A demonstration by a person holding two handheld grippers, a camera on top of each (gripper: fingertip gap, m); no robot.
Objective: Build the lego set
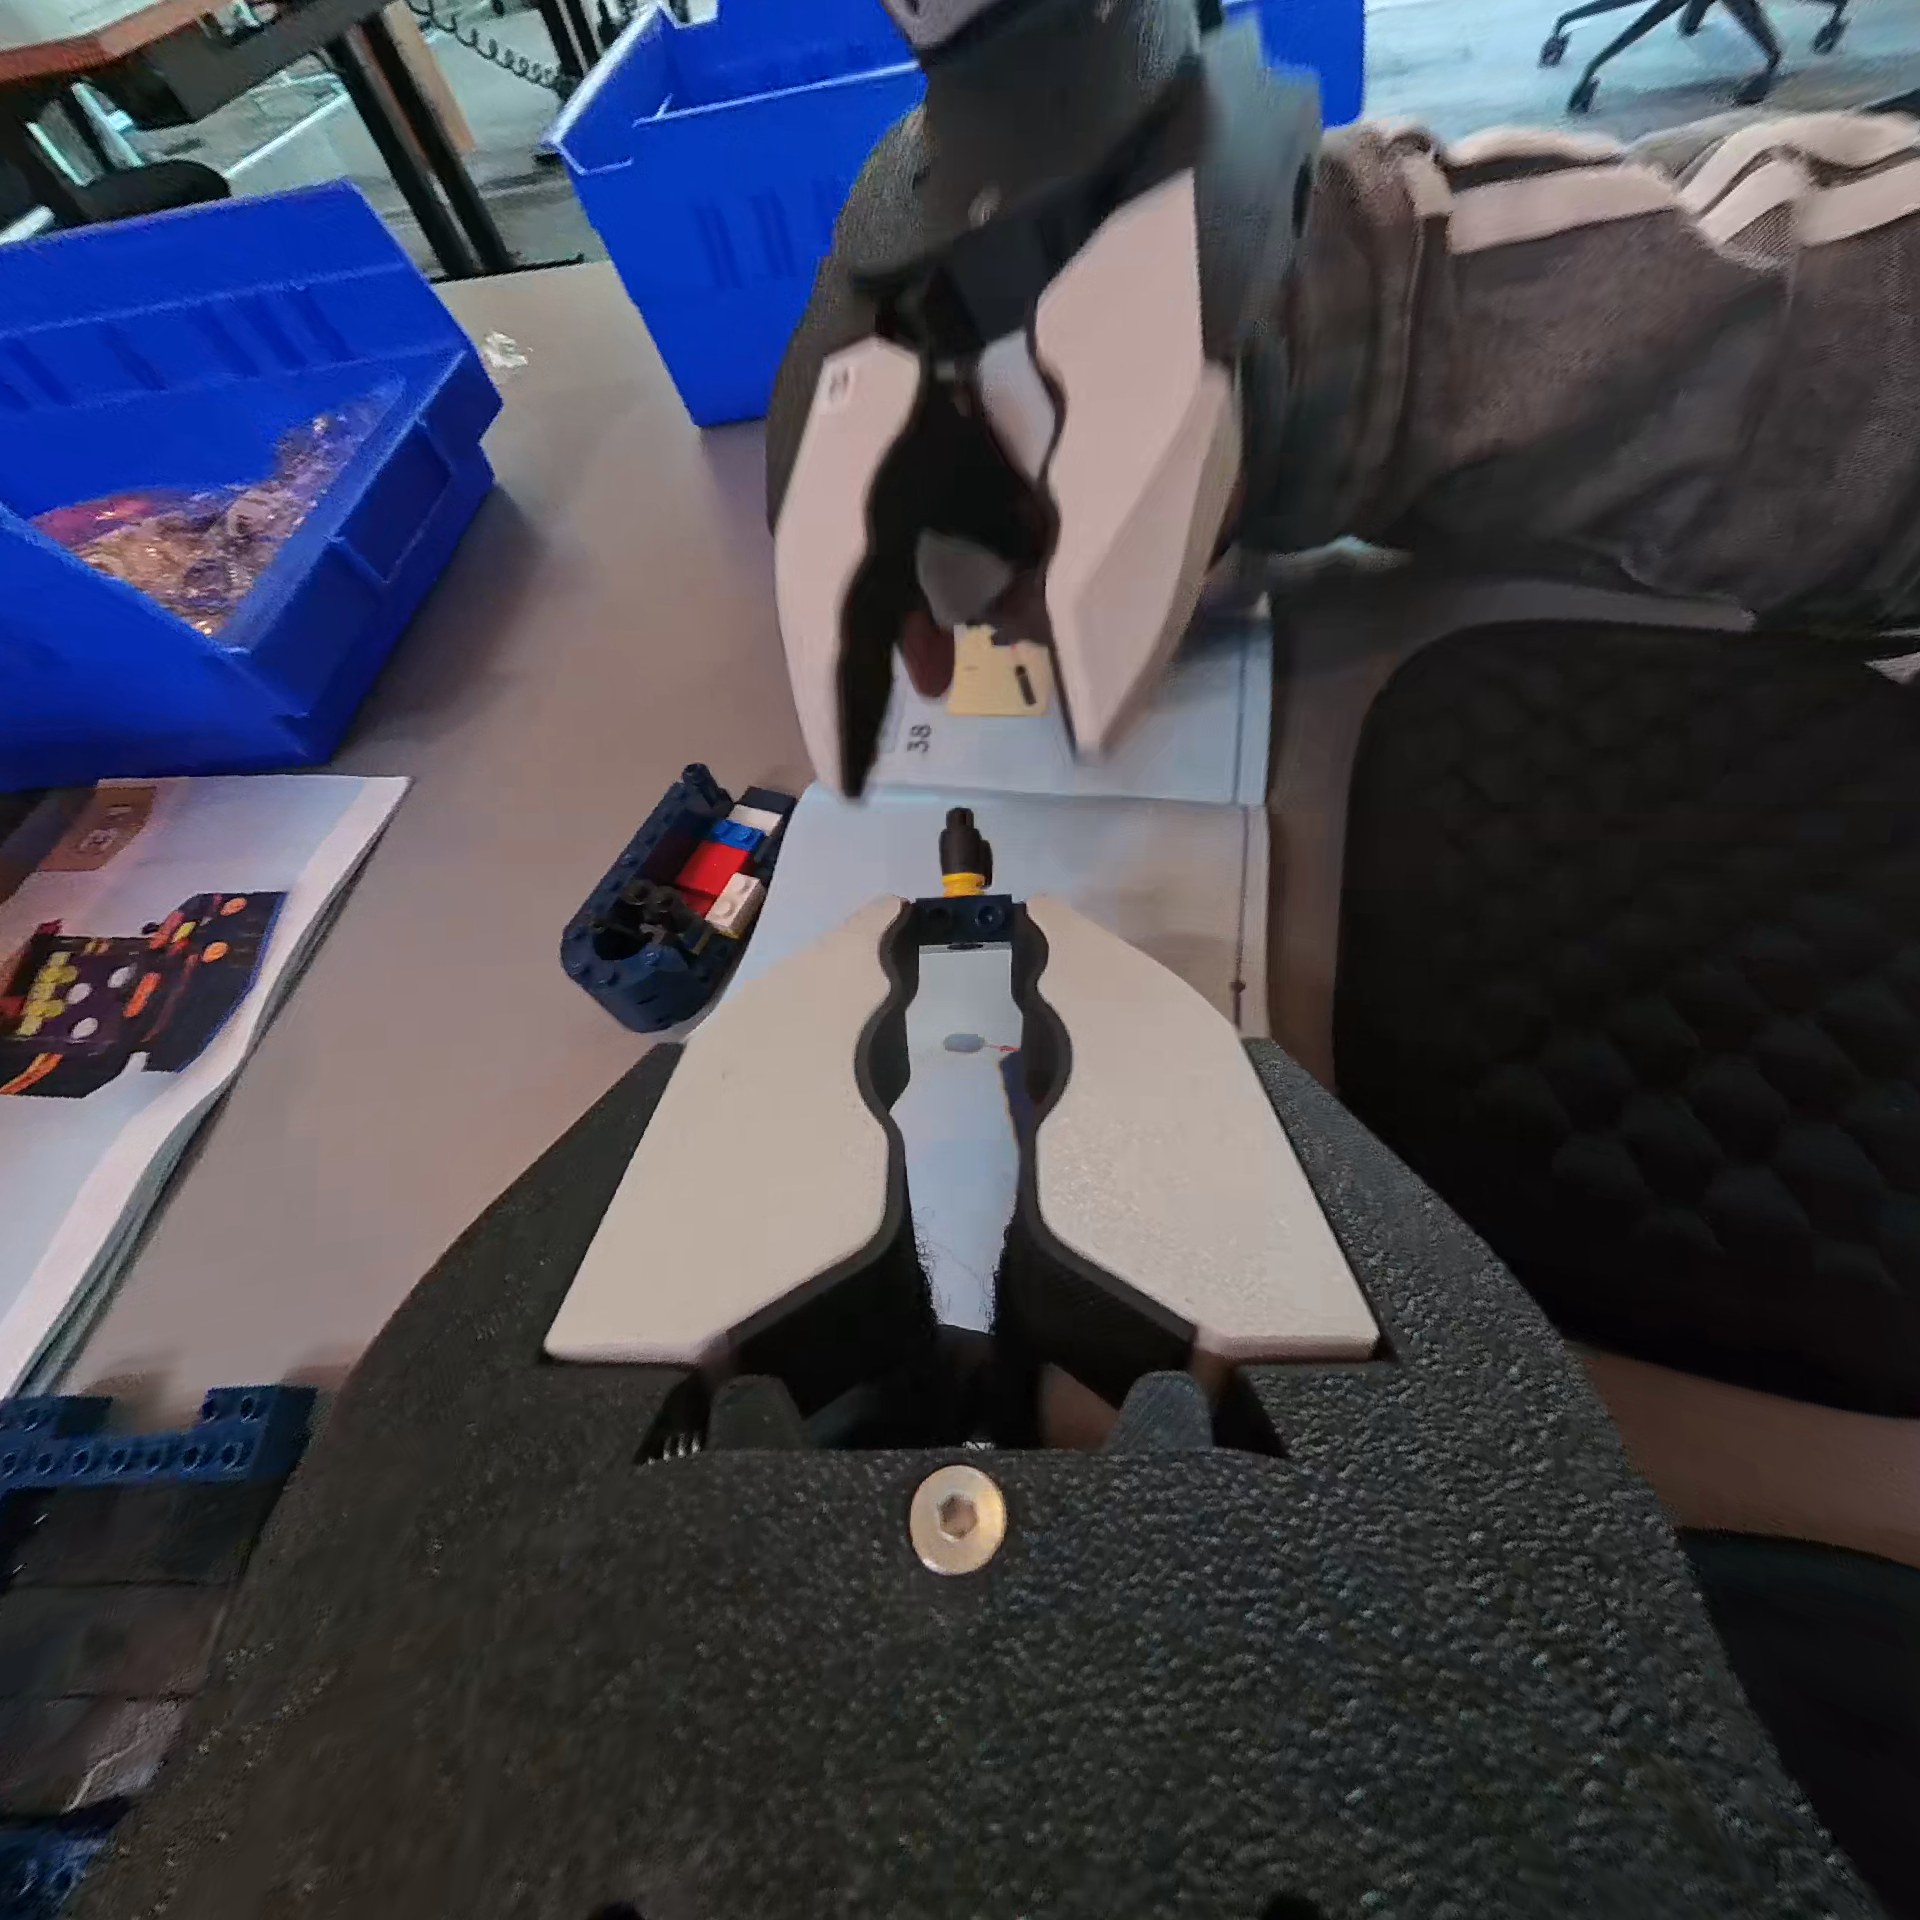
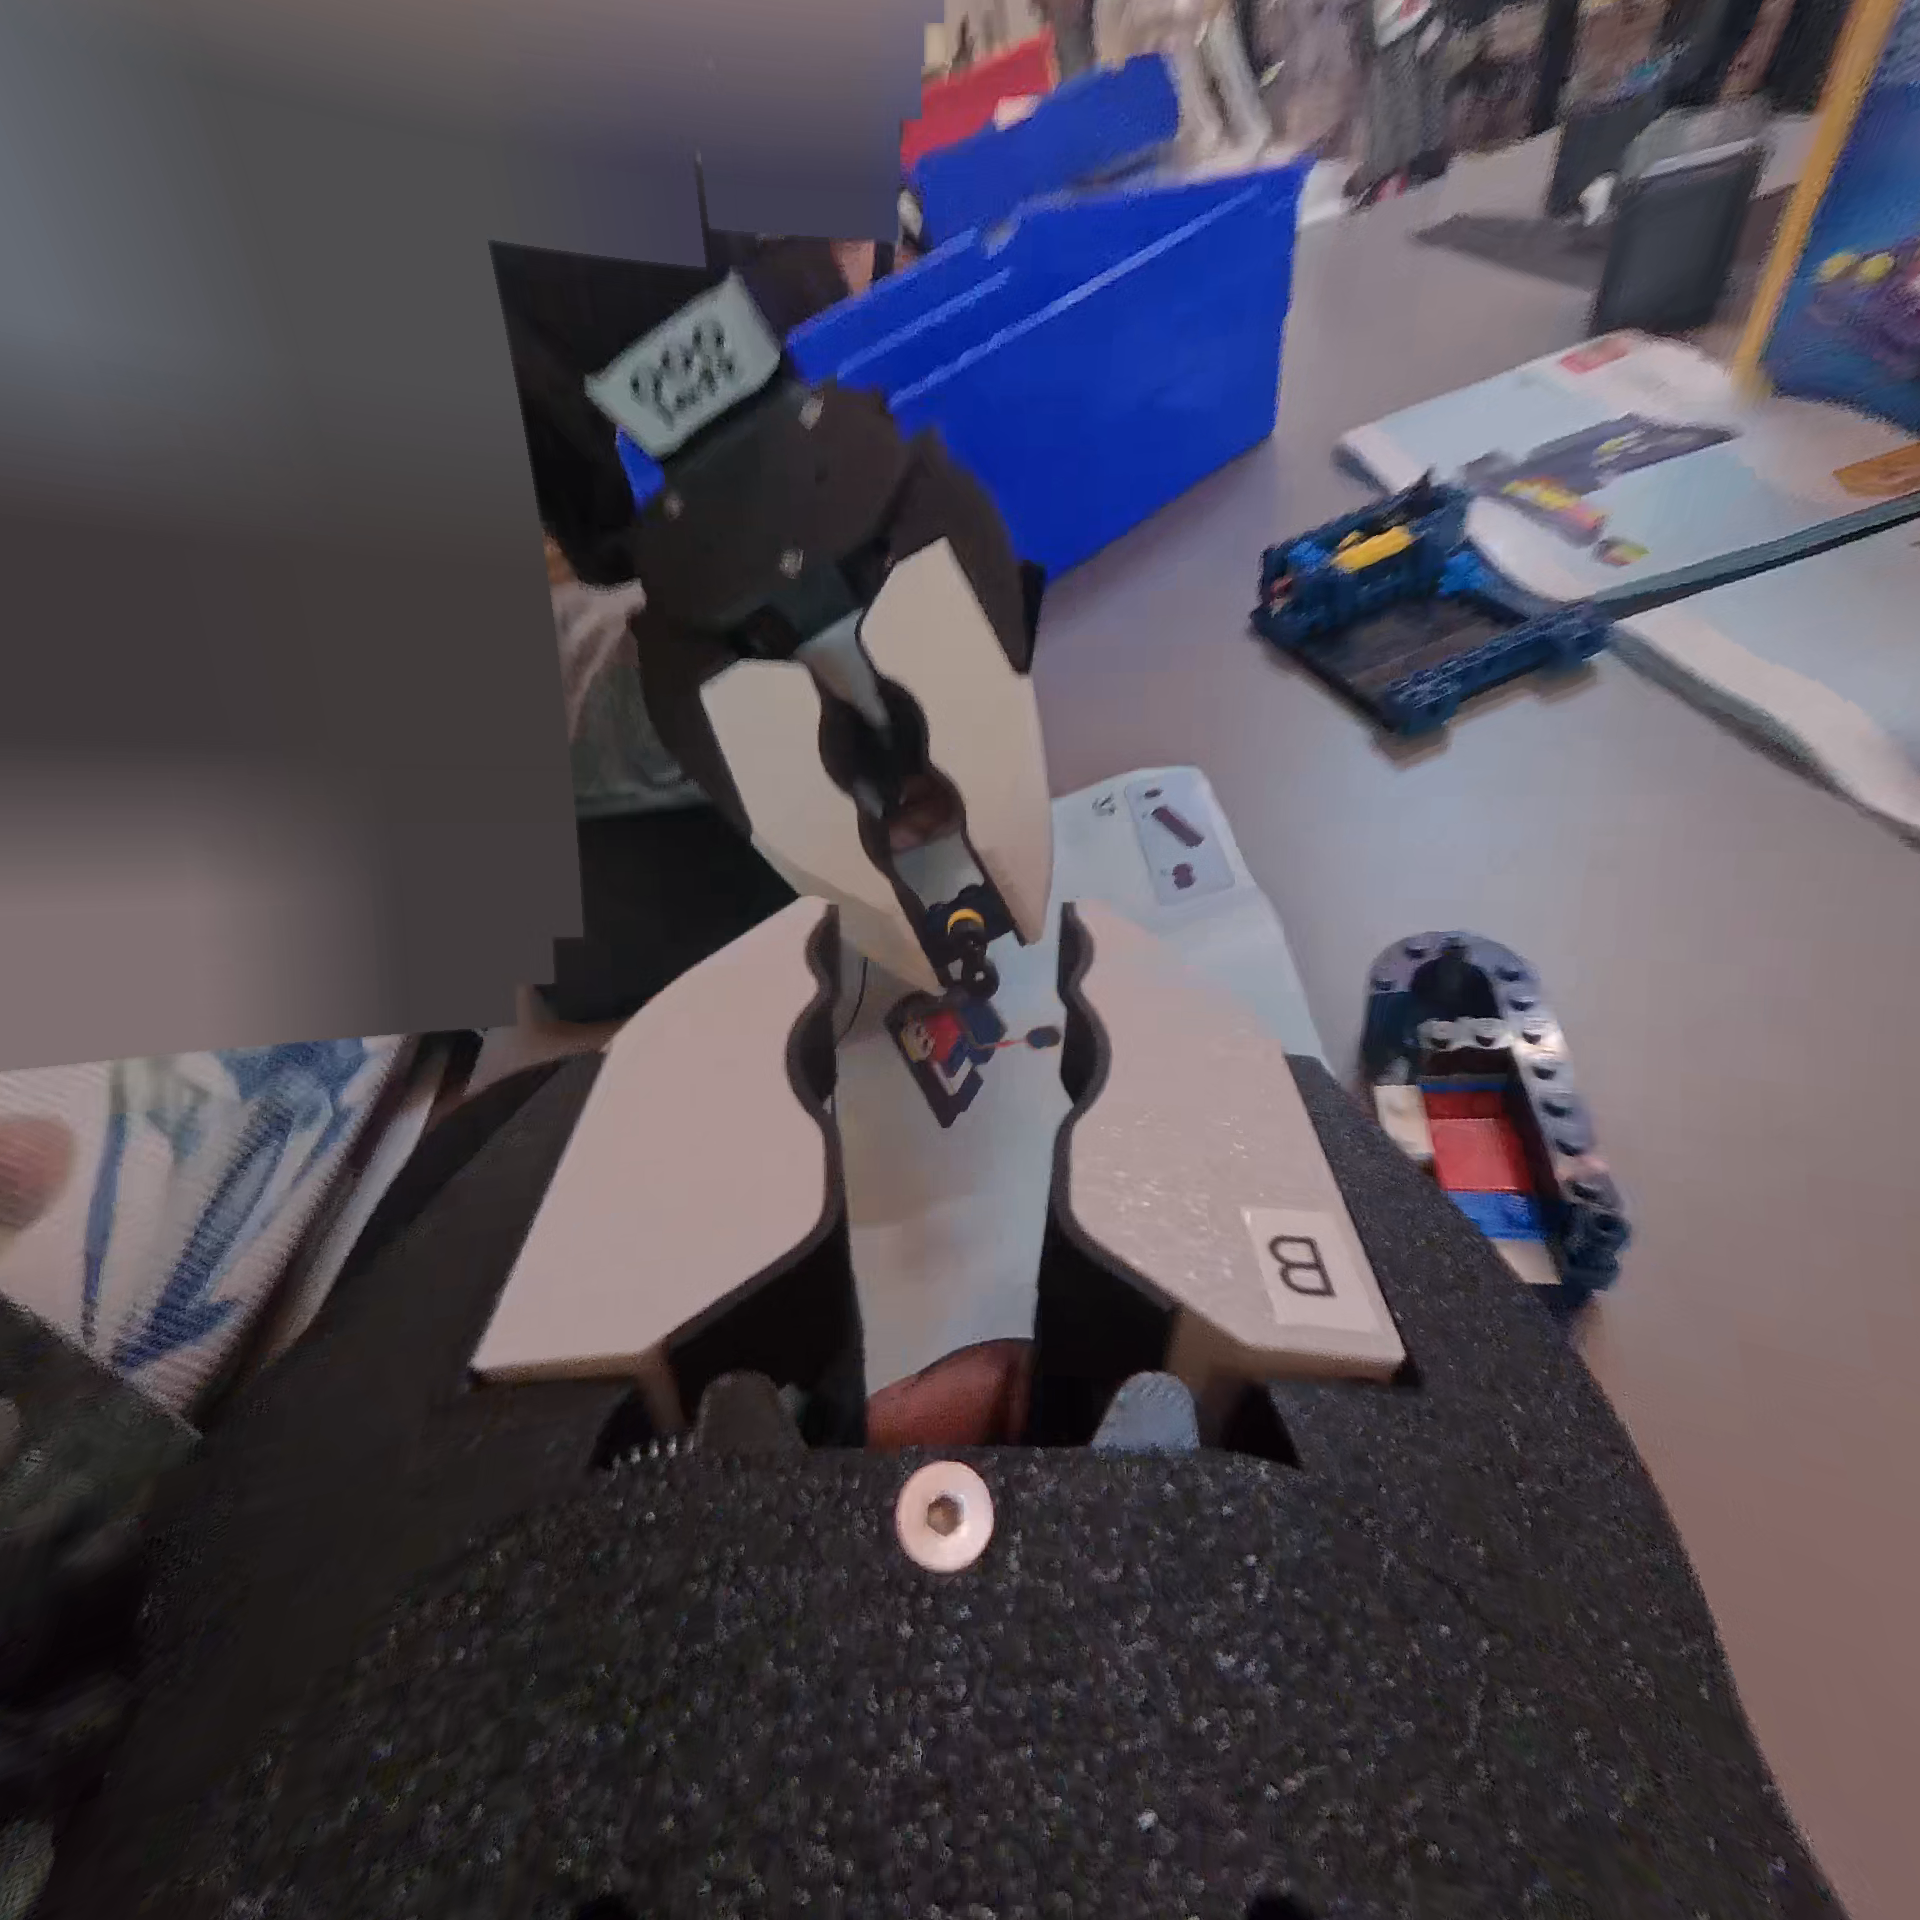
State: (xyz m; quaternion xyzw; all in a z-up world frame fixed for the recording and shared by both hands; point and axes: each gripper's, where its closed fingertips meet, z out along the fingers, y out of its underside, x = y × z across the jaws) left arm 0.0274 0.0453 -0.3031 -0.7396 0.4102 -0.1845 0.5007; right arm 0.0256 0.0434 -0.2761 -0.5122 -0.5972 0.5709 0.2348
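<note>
A: Nearest your lens, your left hand-held gripper (image 1: 964, 914) pinches a small dark blue brick (image 1: 962, 914) between its fingertips, both pads pressed on its sides. A yellow ring (image 1: 963, 883) and a black peg (image 1: 961, 844) stick out of the brick's front.

B: And your right one?

A: Your right hand-held gripper (image 2: 948, 935) stands wide apart with nothing in it. It faces the left one tip to tip; the brick and peg sit just beyond its fingertips, close to the gap between them, but its pads touch nothing.

B: What's underneath?

A: An open instruction booklet (image 1: 1132, 862) on the grey counter (image 1: 582, 644). Just left of the booklet lies a dark blue boat-shaped hull (image 1: 665, 914) with red, blue and white bricks inside.

B: Farther out?

A: Two blue bins (image 1: 208, 488) on the left side, the nearer one holding clear plastic bags. A second booklet (image 1: 187, 987) lies near that bin. In your right view, a flat dark blue assembly (image 2: 1423, 613) rests on it, well apart from both grippers.
</note>
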